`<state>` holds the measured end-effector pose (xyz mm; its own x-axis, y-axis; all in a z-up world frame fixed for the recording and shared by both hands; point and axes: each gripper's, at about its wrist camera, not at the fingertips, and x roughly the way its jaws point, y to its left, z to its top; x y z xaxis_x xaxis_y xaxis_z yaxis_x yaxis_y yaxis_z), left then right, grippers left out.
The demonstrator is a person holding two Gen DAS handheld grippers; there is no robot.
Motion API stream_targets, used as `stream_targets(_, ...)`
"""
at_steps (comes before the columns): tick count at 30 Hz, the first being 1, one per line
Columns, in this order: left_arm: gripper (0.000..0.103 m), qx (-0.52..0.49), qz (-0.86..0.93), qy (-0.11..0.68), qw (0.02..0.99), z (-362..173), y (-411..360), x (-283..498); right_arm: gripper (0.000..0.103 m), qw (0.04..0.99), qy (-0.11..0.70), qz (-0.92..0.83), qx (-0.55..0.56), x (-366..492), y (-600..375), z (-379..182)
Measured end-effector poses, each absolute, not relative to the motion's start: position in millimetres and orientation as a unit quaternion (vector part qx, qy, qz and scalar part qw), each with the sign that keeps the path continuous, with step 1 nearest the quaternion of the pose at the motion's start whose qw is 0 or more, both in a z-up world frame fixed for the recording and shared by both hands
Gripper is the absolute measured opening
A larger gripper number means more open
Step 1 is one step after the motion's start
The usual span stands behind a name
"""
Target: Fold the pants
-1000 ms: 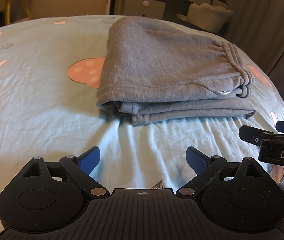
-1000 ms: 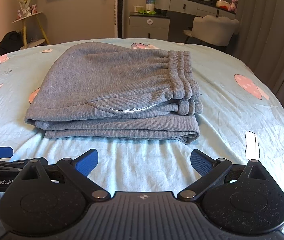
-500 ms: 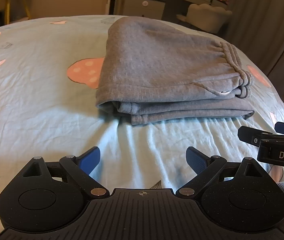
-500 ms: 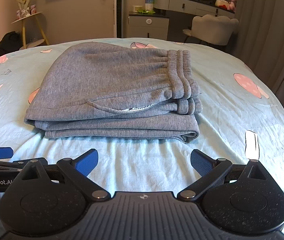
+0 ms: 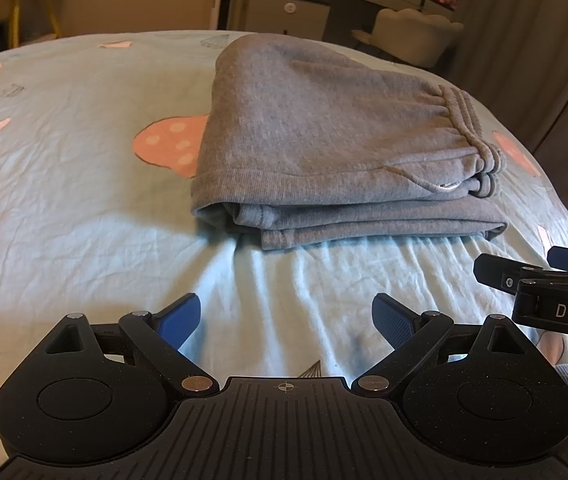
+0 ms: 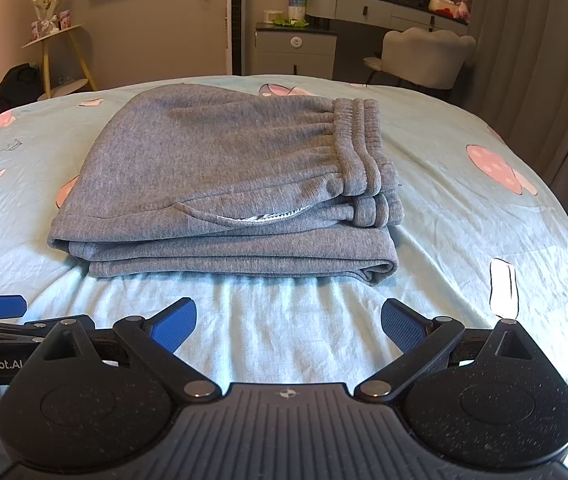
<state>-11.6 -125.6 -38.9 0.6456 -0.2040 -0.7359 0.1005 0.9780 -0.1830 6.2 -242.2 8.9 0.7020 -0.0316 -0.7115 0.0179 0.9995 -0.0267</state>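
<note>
Right wrist view: folded pants [image 6: 223,184] lie on bedsheet [image 6: 464,220], untouched.

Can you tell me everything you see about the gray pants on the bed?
The gray pants look like soft, thick sweatpants. They are folded into a neat, flat stack of several layers. The ribbed, stretchy waistband lies on the right side, doubled over. A pocket opening with a bit of white lining shows near the front edge. The stack rests on the light blue bedsheet and covers part of a pink mushroom print. Neither gripper touches it.
</note>
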Motion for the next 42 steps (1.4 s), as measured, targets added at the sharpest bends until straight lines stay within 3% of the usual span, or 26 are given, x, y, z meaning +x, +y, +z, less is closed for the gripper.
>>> stream_targets(31,0.096,-0.076,-0.091,0.412,0.904,-38.0,-124.5,-12.7,0.099,0.922,0.386,-0.016,-0.008,6.0,-242.6,8.7)
stream_targets(42,0.096,-0.128,-0.112,0.396,0.902,-34.7,-116.4,-13.3,0.099,0.921,0.388,-0.017,-0.007,6.0,-242.7,7.1)
